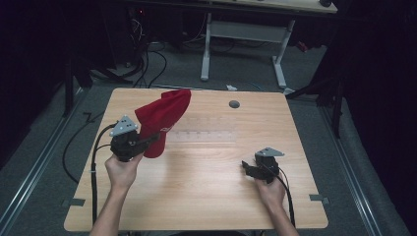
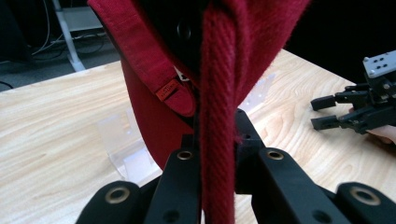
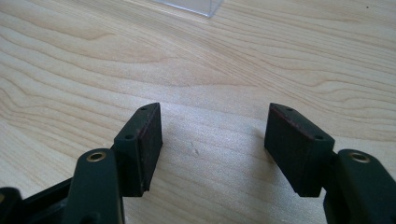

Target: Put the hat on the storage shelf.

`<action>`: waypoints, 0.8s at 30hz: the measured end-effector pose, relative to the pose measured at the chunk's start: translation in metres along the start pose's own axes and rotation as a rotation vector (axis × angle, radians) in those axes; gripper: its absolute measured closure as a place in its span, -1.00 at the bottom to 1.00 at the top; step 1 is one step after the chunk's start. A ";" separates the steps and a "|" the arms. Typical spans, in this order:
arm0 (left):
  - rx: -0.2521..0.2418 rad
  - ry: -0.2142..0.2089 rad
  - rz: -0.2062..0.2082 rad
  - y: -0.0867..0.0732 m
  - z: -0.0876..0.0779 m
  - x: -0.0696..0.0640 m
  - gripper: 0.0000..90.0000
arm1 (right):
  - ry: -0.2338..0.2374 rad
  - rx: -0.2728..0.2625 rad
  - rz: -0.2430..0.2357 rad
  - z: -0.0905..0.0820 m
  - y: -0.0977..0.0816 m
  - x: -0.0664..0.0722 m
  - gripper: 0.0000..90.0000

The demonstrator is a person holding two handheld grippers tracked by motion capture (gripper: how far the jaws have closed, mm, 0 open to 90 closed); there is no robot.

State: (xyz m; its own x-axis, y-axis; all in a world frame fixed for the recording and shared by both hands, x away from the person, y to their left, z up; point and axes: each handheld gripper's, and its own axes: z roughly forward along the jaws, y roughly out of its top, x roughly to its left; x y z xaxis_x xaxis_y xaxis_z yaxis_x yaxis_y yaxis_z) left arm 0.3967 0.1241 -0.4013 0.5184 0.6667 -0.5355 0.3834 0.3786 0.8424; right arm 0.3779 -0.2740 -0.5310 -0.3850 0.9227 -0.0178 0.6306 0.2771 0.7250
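Holding red cap (image 1: 164, 118) in my left gripper (image 1: 147, 141), jaws clamped on thick woven edge; cap hangs upright above table (image 1: 206, 196), strap tab visible. Right gripper (image 1: 249, 168) jaws wide, empty, well right of cap.

A cap (image 1: 163, 120) is held up above the left half of the table (image 1: 206, 196), toward its far edge, by the left gripper (image 1: 147, 141), whose jaws are closed on a fold of it. Just right of the cap, a clear stand (image 1: 204, 129) is set on the table near the middle, closer to the far edge. Behind that stand, near the far edge, a round plug (image 1: 234, 104) is sunk into the table. The right gripper (image 1: 247, 167) is held low over the right half, nearer the near edge, well apart from the cap, with jaws spread and bare table between them.
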 end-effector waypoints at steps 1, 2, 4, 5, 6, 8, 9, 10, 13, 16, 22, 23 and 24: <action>0.001 0.000 0.001 0.002 0.002 0.001 0.87 | -0.001 0.000 0.000 0.000 0.000 0.000 -0.18; -0.001 0.001 0.000 0.003 0.003 0.002 0.87 | -0.001 0.000 0.000 0.000 0.000 0.000 -0.18; -0.009 0.003 -0.001 0.006 0.006 0.004 0.87 | 0.000 0.000 0.000 0.000 0.000 0.000 -0.18; -0.019 0.000 -0.011 0.009 0.008 0.006 0.87 | 0.000 -0.001 -0.002 0.000 0.000 0.000 -0.18; -0.023 -0.003 -0.019 0.011 0.010 0.007 0.86 | 0.000 -0.001 -0.002 0.000 0.000 0.000 -0.18; -0.038 -0.002 -0.028 0.013 0.013 0.010 0.87 | 0.000 0.000 -0.001 0.000 0.000 0.000 -0.18; -0.038 -0.002 -0.028 0.013 0.013 0.010 0.86 | 0.000 0.000 -0.001 0.000 0.000 0.000 -0.18; -0.044 0.002 -0.031 0.015 0.017 0.012 0.86 | 0.001 -0.001 -0.003 0.000 0.000 0.000 -0.18; -0.039 0.010 -0.021 0.016 0.025 0.015 0.86 | 0.000 -0.001 -0.001 0.000 0.000 0.000 -0.18; -0.046 0.005 -0.016 0.018 0.030 0.017 0.86 | 0.000 -0.001 -0.001 0.000 0.000 0.000 -0.19; -0.053 -0.004 -0.010 0.024 0.042 0.019 0.86 | 0.000 -0.001 0.000 0.000 0.000 0.001 -0.19; -0.055 -0.005 -0.006 0.024 0.043 0.020 0.87 | -0.001 0.000 -0.001 0.000 0.000 0.001 -0.19; -0.056 -0.003 -0.008 0.025 0.046 0.021 0.86 | -0.001 0.000 -0.001 0.000 0.000 0.001 -0.19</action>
State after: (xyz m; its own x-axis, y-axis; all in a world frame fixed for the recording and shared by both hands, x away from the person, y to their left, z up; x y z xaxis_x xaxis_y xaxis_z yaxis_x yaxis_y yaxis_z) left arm 0.4519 0.1180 -0.3937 0.5182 0.6614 -0.5422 0.3441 0.4191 0.8402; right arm 0.3775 -0.2736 -0.5310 -0.3849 0.9228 -0.0187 0.6304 0.2776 0.7250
